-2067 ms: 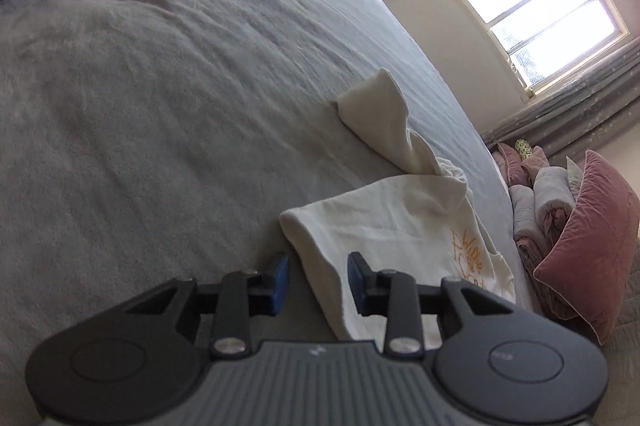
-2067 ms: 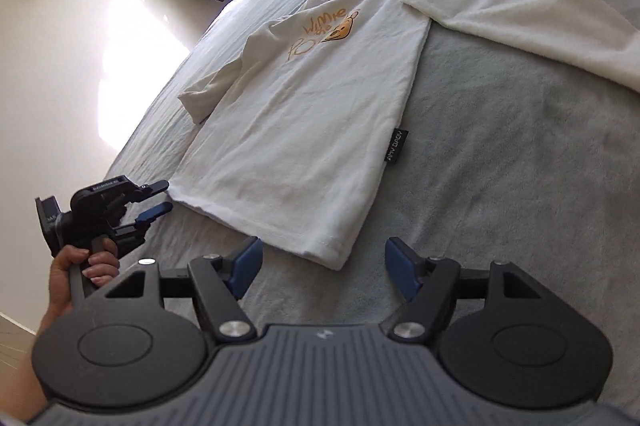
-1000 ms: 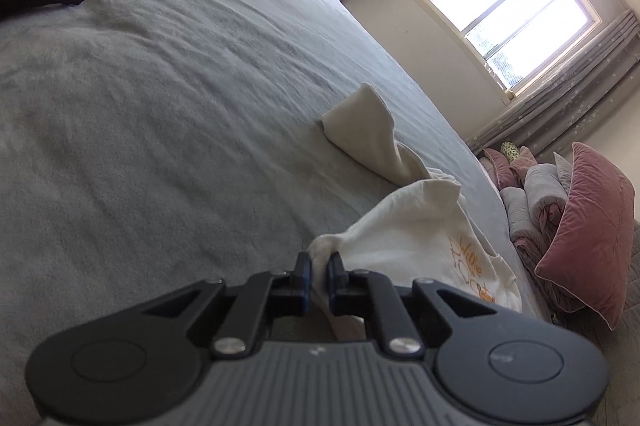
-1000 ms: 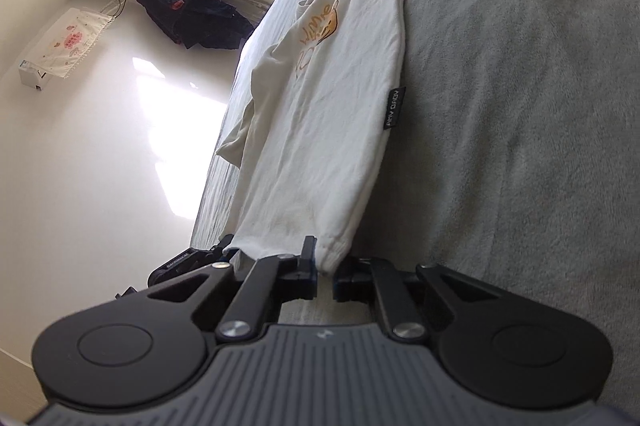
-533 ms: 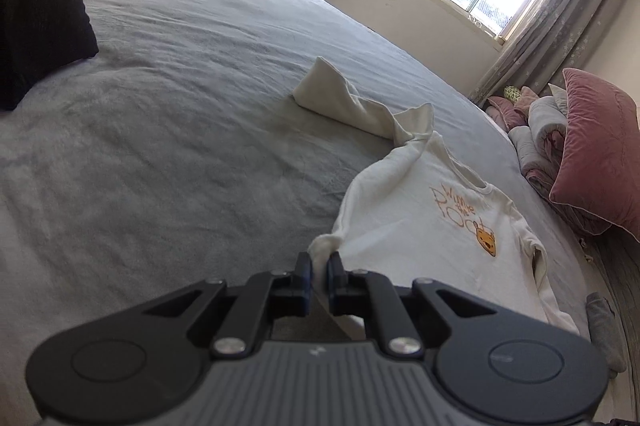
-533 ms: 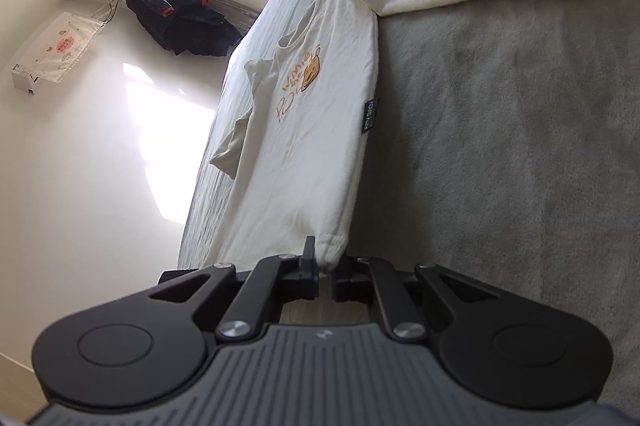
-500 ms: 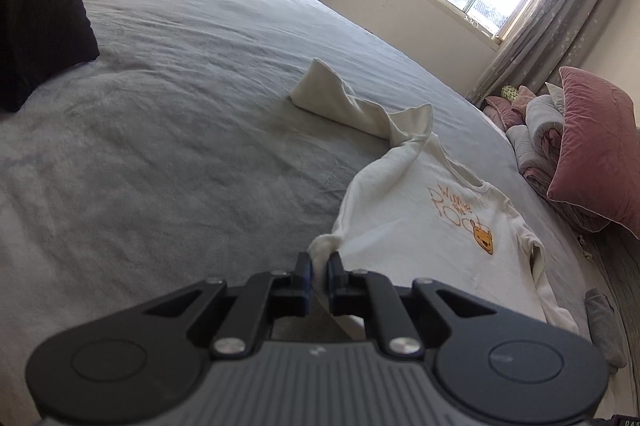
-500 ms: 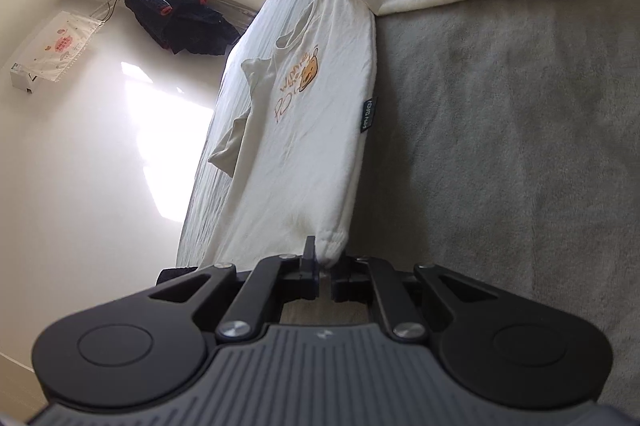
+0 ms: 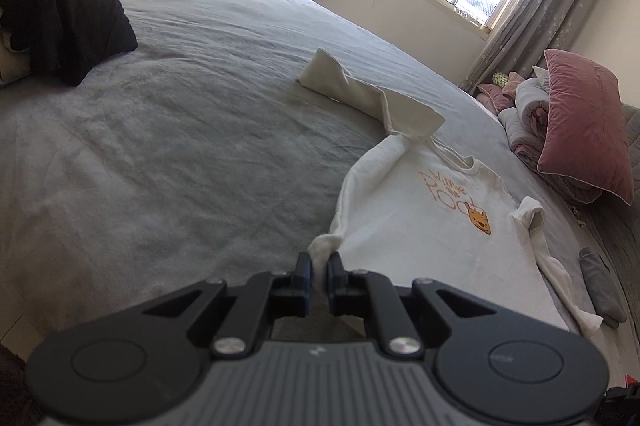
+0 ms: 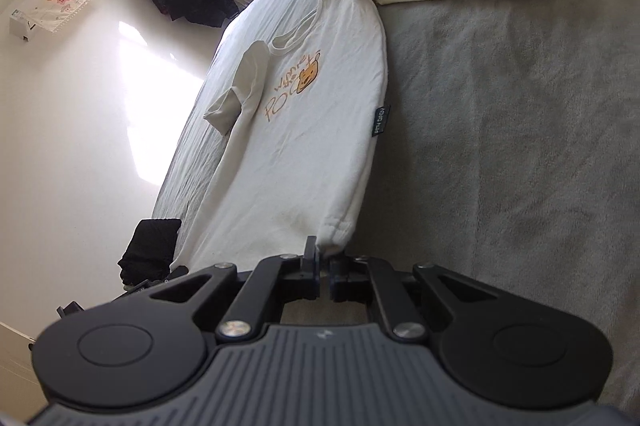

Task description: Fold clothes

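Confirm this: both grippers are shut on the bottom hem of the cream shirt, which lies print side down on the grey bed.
Not quite. The cream shirt lies print side up: the left wrist view shows the orange lettering and bear face on top. The rest holds: the left gripper and right gripper are each shut on its bottom hem, on the grey bed.

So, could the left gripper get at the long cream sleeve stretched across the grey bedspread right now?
Probably not yet: the left gripper is shut on the cream shirt hem; the sleeve lies unobstructed beyond.
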The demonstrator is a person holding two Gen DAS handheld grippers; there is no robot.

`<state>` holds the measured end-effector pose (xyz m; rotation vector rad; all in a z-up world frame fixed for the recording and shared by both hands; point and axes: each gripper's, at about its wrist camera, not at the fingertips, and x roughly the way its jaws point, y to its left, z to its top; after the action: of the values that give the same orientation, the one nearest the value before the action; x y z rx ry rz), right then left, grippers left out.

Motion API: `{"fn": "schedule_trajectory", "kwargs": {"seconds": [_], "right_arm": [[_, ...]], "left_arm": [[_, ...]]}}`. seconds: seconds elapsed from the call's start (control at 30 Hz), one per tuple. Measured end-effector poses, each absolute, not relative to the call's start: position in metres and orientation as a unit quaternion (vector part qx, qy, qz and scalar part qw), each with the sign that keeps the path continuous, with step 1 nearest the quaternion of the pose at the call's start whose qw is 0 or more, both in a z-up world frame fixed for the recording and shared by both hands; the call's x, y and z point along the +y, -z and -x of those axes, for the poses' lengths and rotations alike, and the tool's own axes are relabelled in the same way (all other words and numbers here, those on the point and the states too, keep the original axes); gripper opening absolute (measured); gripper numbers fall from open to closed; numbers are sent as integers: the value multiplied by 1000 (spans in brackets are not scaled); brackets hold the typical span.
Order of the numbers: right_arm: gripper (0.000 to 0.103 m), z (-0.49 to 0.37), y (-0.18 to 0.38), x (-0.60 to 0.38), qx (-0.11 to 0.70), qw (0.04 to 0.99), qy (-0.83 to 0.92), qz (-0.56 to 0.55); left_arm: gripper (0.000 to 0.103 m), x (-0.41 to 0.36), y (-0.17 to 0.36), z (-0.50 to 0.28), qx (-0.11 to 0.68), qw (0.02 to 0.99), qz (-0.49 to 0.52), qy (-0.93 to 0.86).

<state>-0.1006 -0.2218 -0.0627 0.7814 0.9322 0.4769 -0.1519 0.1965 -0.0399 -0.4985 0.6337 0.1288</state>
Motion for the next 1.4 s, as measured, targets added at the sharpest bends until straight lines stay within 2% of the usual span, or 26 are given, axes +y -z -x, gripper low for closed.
{"fn": "schedule_trajectory", "kwargs": {"seconds": [0.33, 0.43, 0.5, 0.57, 0.63, 0.7, 0.73, 0.83, 0.9, 0.97, 1.1, 1.17, 1.27, 1.4], "right_arm": [[6, 102, 89, -206, 457, 808, -188, -319], [7, 100, 86, -201, 453, 817, -181, -309], [14, 105, 79, -197, 450, 828, -173, -286], [16, 109, 72, -193, 446, 839, -165, -263], [28, 112, 65, -187, 435, 859, -151, -226], [65, 114, 57, -180, 416, 880, -133, -187], [69, 114, 53, -175, 403, 892, -123, -165], [69, 111, 46, -165, 368, 919, -96, -101], [70, 108, 43, -159, 346, 933, -79, -63], [75, 98, 44, -150, 323, 941, -78, -59], [93, 72, 52, -130, 294, 952, -80, -37], [98, 58, 57, -120, 283, 955, -82, -23], [100, 37, 66, -104, 266, 960, -84, -3], [103, 23, 84, -103, 304, 948, -93, -2]], "left_arm": [[9, 188, 66, 159, 329, 921, 195, -72], [16, 187, 59, 160, 323, 926, 182, -72], [28, 187, 52, 162, 313, 930, 175, -76], [36, 187, 45, 161, 298, 937, 164, -79], [44, 182, 38, 156, 286, 944, 149, -72], [58, 177, 32, 149, 277, 949, 135, -62], [61, 173, 29, 146, 274, 951, 129, -55], [75, 156, 27, 134, 267, 957, 113, -28], [87, 143, 28, 125, 256, 962, 98, -10], [94, 130, 31, 113, 243, 966, 83, 8], [97, 106, 43, 84, 236, 969, 58, 32], [97, 99, 53, 70, 244, 968, 44, 30], [97, 97, 71, 51, 283, 958, 35, 24], [102, 99, 79, 43, 320, 946, 24, 41]]}}
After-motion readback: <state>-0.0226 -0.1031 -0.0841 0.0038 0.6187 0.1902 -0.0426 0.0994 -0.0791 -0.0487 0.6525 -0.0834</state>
